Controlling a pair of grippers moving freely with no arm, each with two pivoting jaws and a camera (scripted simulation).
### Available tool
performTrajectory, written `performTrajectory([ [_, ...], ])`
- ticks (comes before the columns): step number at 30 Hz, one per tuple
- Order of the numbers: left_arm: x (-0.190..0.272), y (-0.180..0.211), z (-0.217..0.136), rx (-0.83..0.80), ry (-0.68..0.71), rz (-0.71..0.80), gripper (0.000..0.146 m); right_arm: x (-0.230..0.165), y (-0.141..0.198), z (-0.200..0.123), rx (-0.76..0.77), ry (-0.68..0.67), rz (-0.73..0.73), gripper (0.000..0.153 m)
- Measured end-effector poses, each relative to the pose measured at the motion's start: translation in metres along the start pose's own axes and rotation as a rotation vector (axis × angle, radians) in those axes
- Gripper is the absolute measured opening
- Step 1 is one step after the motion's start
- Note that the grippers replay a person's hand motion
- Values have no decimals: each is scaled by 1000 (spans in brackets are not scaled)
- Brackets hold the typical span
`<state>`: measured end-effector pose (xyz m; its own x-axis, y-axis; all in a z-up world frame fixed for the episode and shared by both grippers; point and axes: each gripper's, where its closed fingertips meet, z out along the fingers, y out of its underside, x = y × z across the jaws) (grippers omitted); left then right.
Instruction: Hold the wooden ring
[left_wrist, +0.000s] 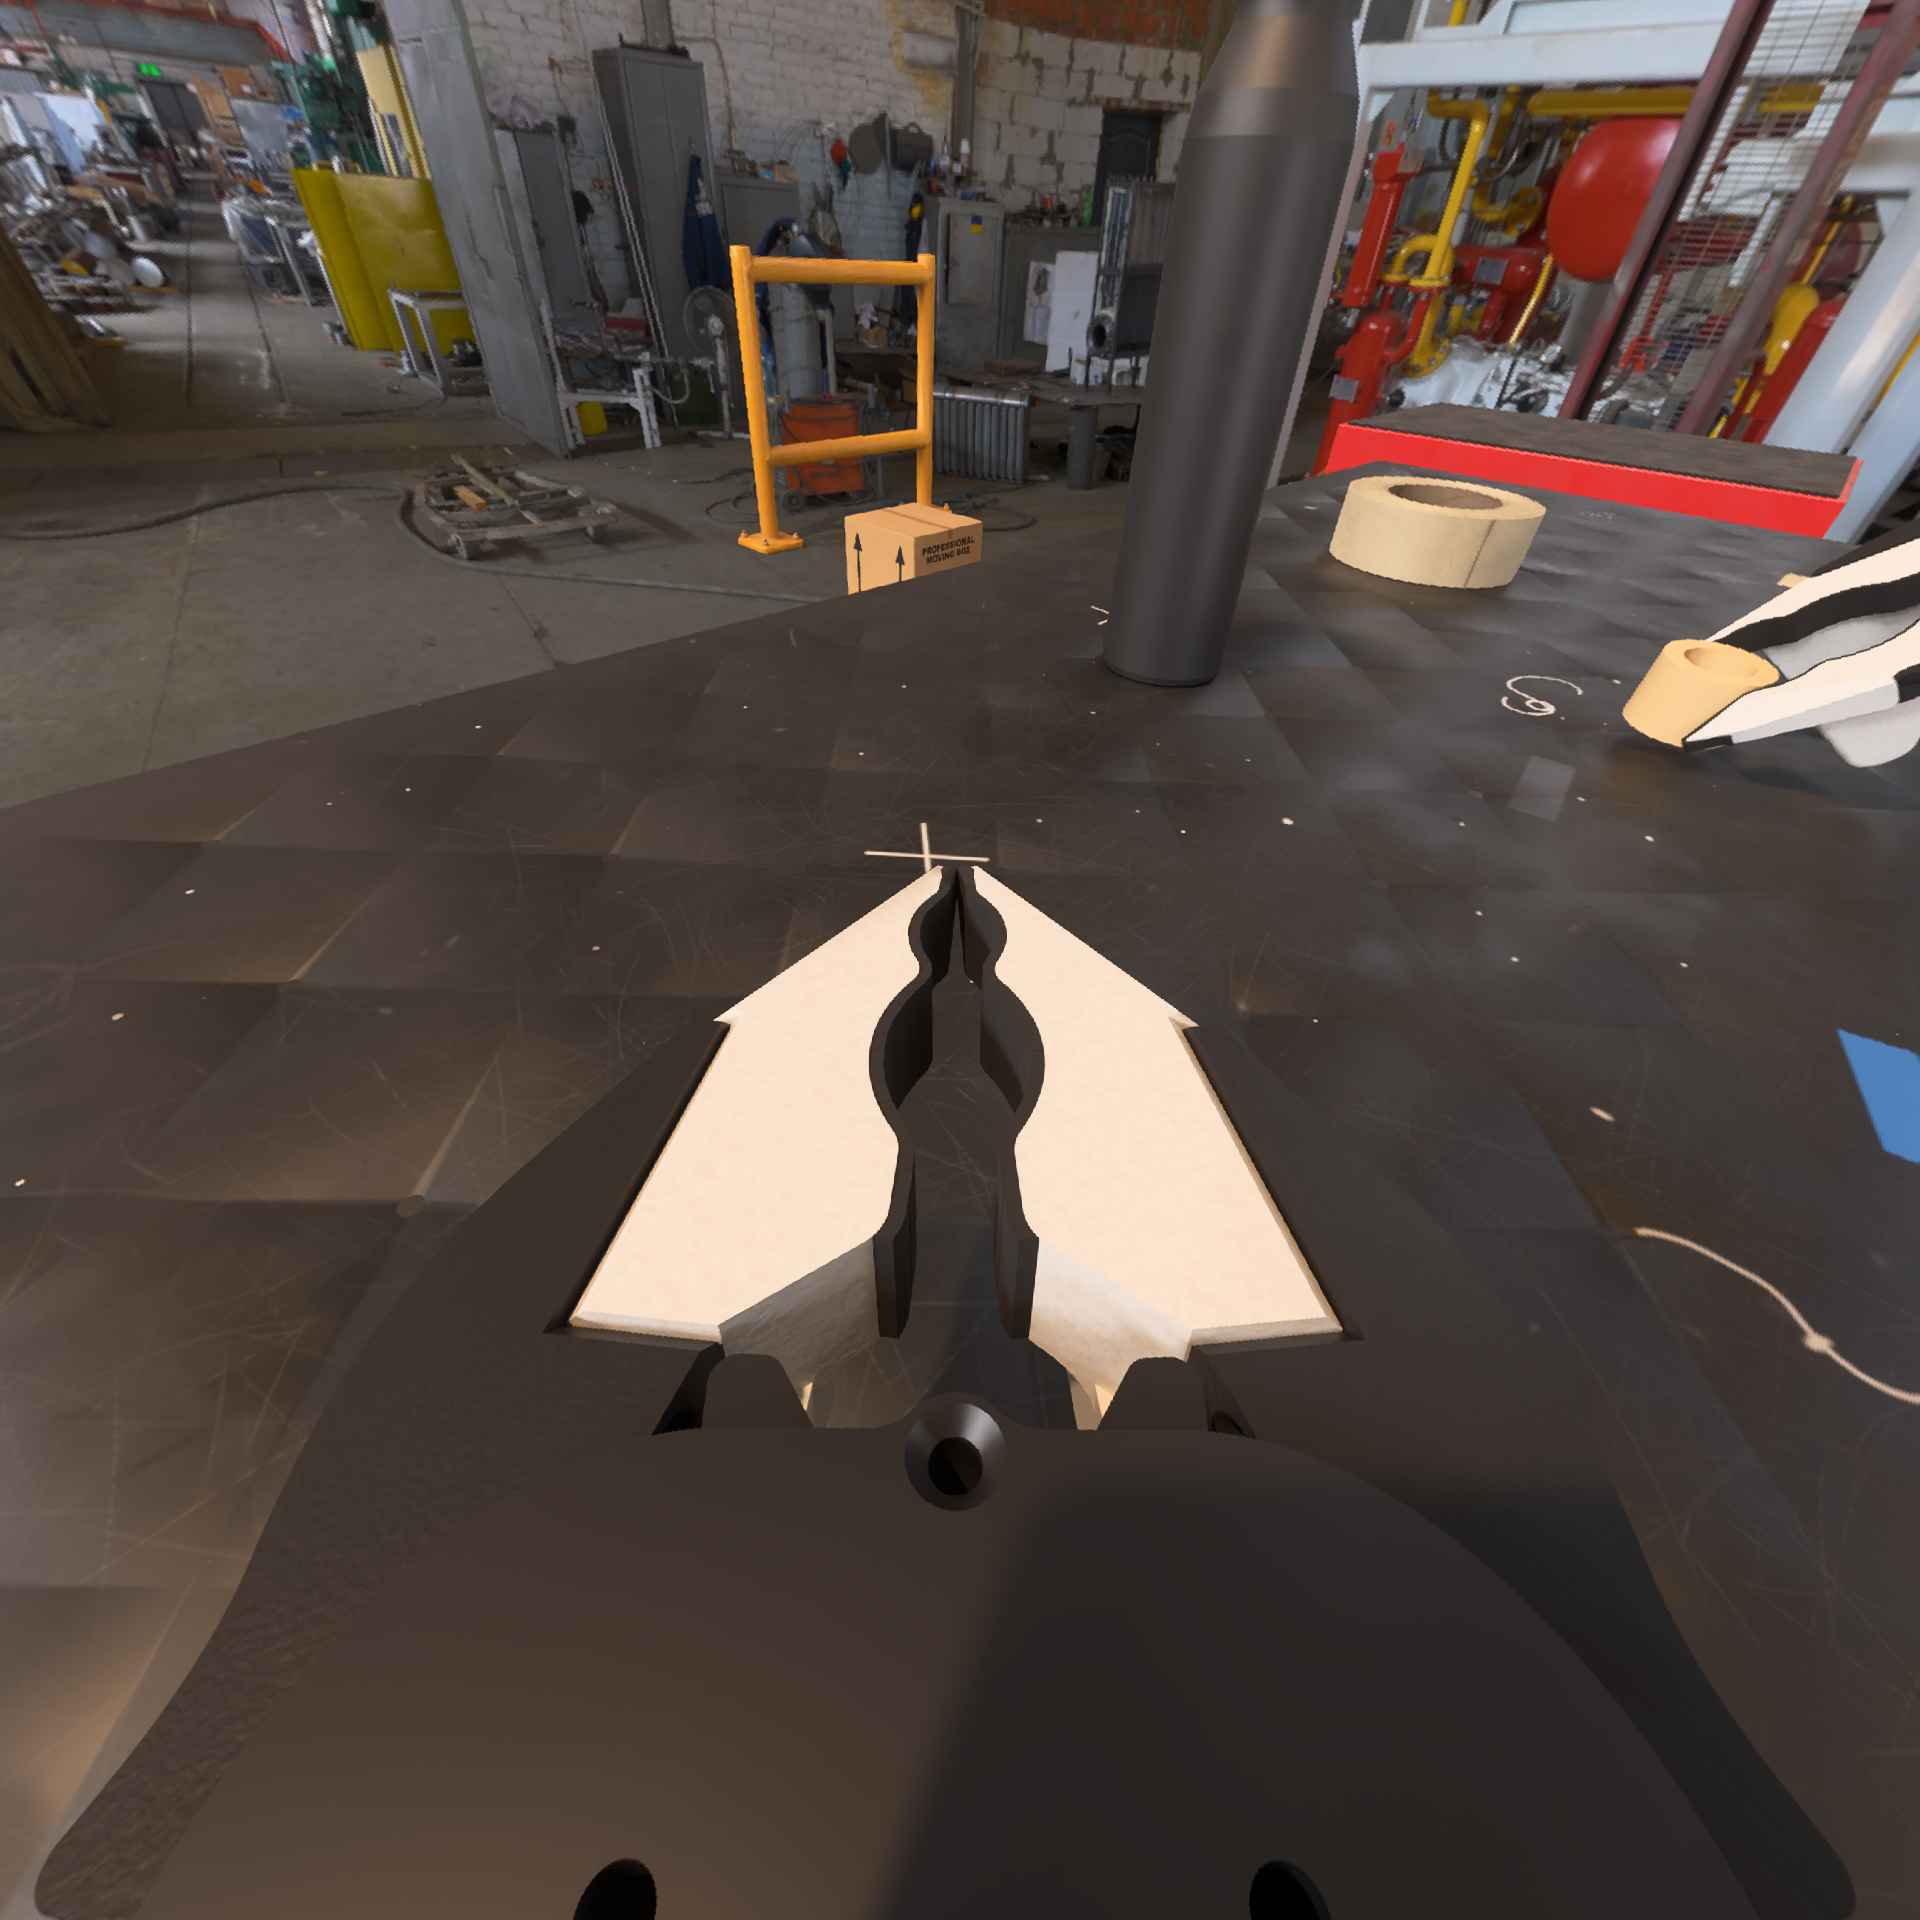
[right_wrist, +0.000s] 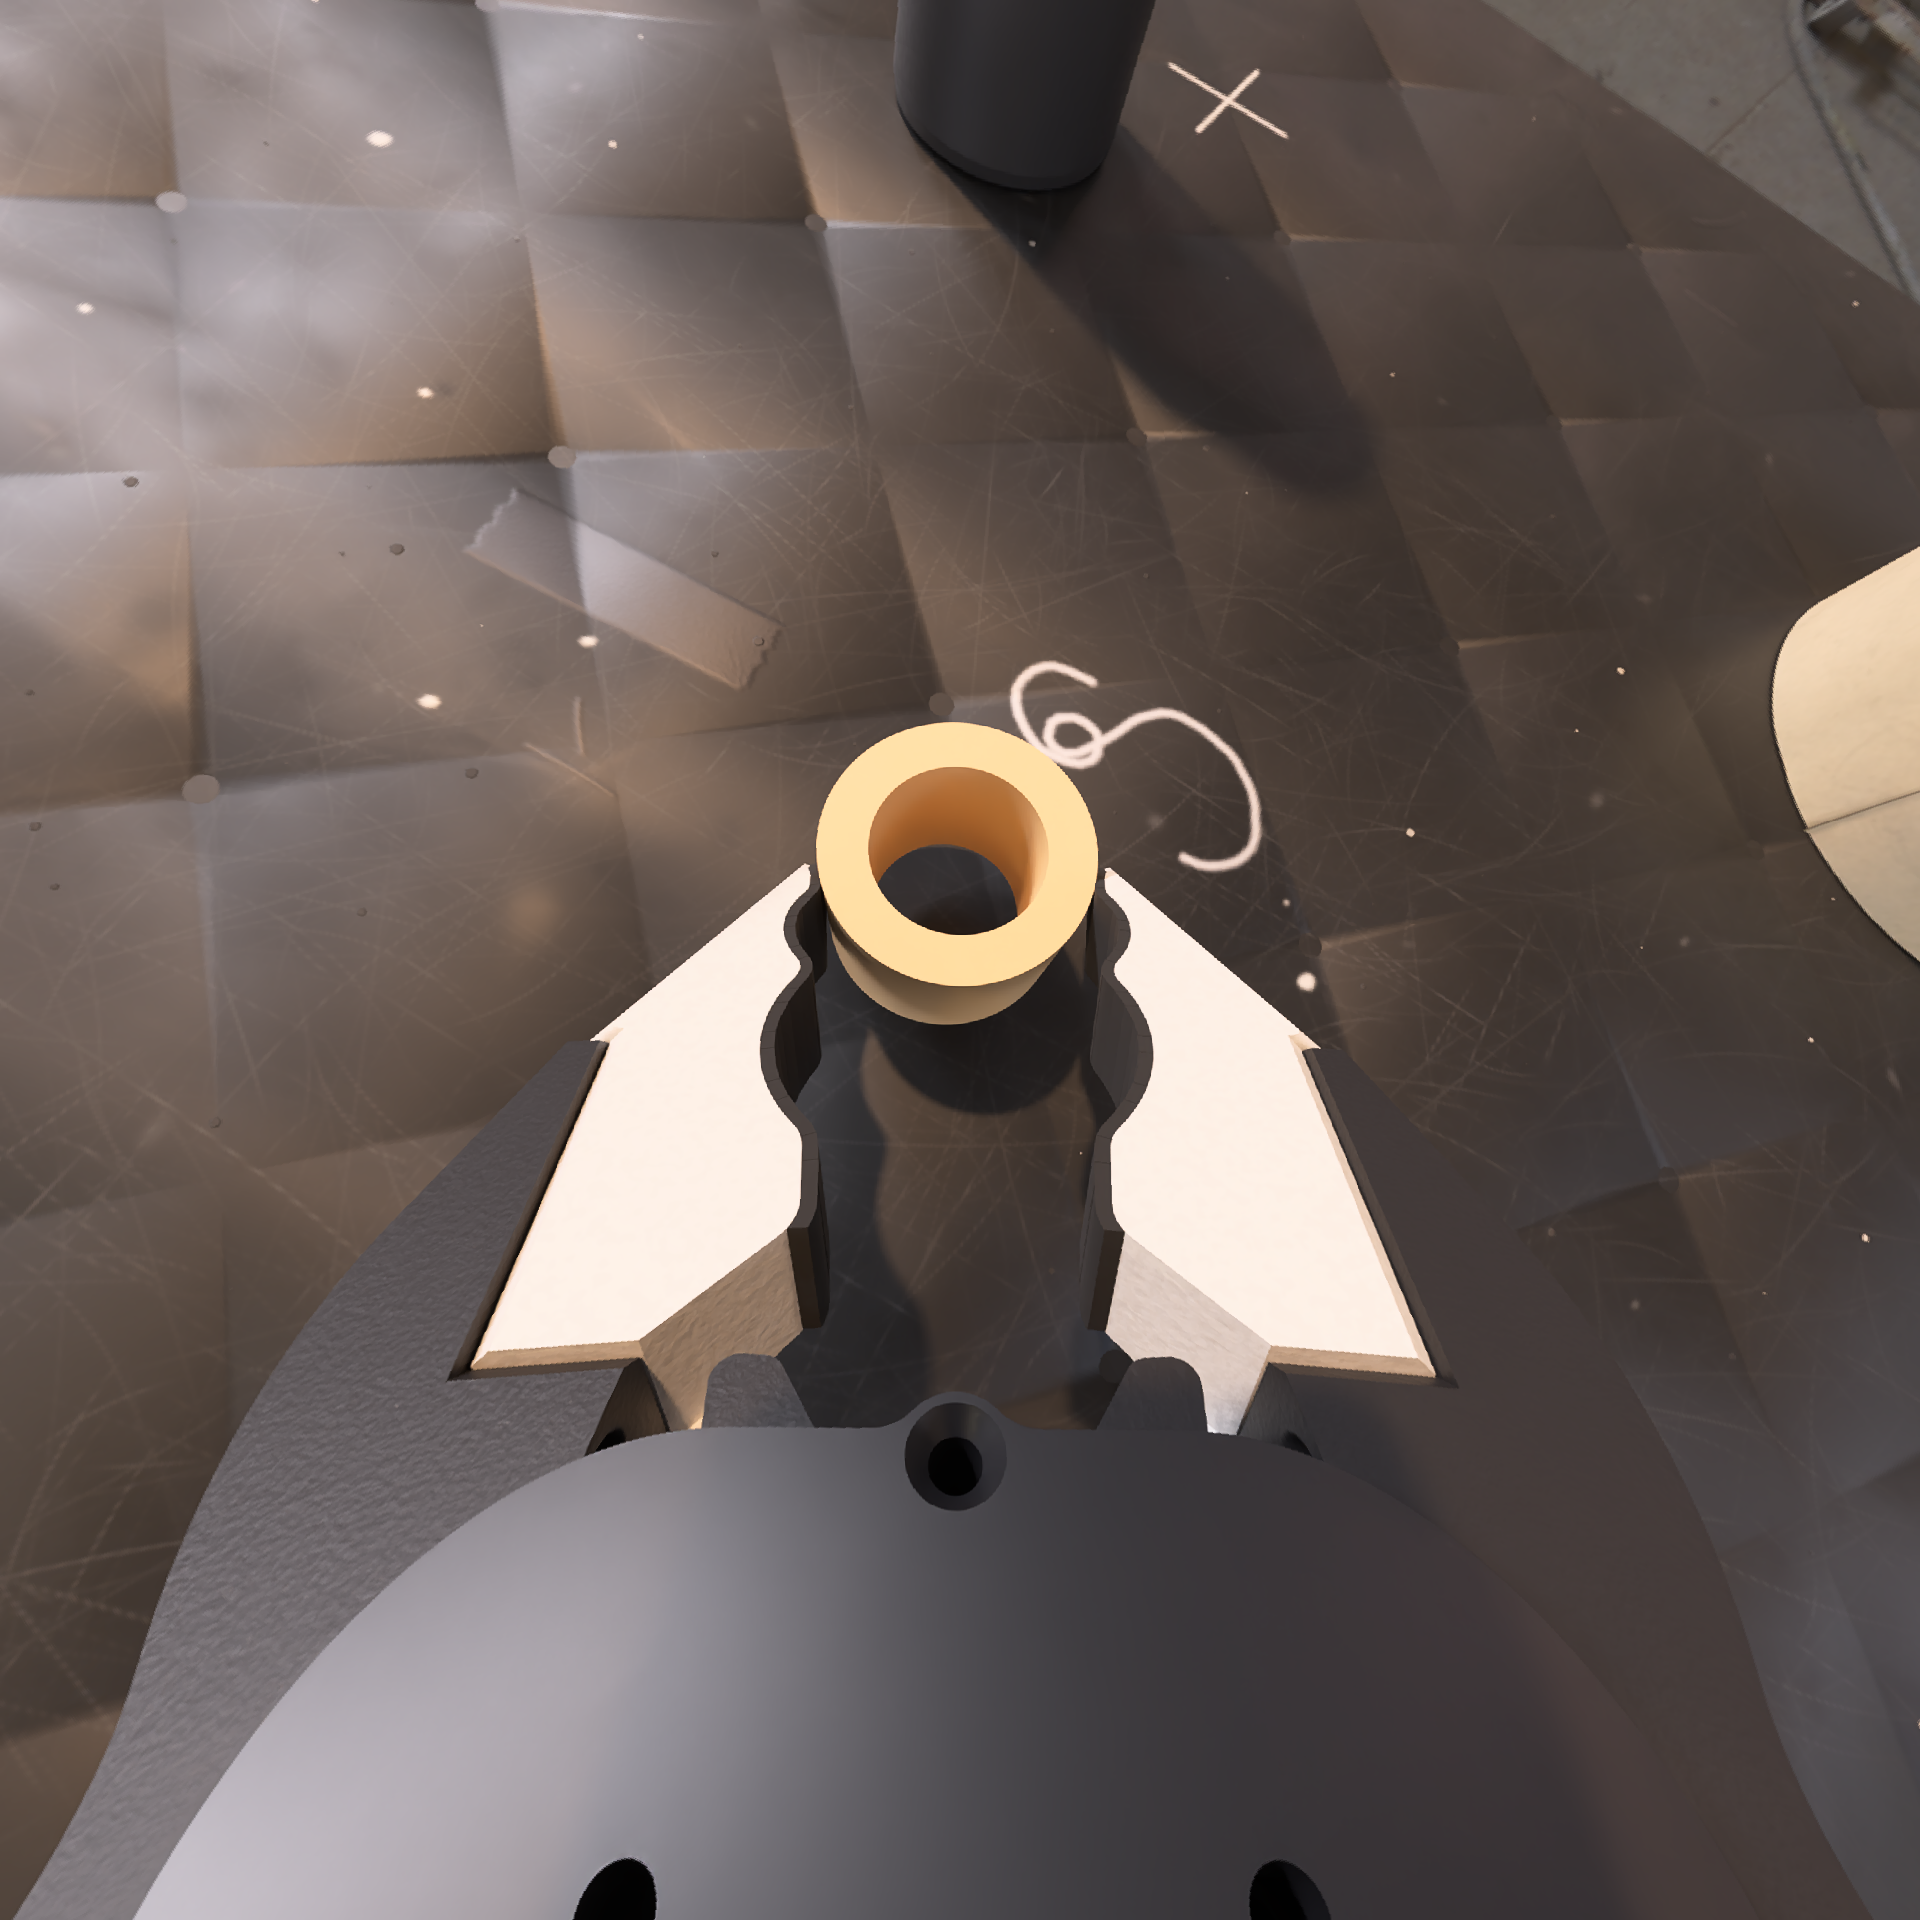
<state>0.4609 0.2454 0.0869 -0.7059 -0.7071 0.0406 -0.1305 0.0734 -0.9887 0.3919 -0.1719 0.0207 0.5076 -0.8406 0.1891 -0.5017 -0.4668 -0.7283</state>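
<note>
The right gripper (right_wrist: 956, 914) had closed its fingertips on the wooden ring (right_wrist: 956, 868), apparently lifted off the counter (right_wrist: 416, 935) near the dark post (right_wrist: 1013, 94), so the hold looked achieved, while the left gripper (left_wrist: 956, 883) sat closed and empty.

The wooden ring (right_wrist: 956, 868) between the fingers (right_wrist: 665, 1122) looks smooth and matt. The table (right_wrist: 416, 935) under them is dark, shiny, scratched metal. The fingers look pale and papery.
</note>
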Motion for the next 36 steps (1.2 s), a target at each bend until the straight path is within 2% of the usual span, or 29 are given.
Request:
performTrajectory([
  [12, 0, -1, 0, 2, -2, 4, 0, 1, 6, -10, -53, 4, -30, 50],
  [21, 1, -1, 0, 1, 1, 7, 0, -2, -9, -18, 0, 18, -57, 50],
  [36, 1, -1, 0, 4, -5, 16, 0, -16, -18, -21, -81, 128, -273, 50],
])
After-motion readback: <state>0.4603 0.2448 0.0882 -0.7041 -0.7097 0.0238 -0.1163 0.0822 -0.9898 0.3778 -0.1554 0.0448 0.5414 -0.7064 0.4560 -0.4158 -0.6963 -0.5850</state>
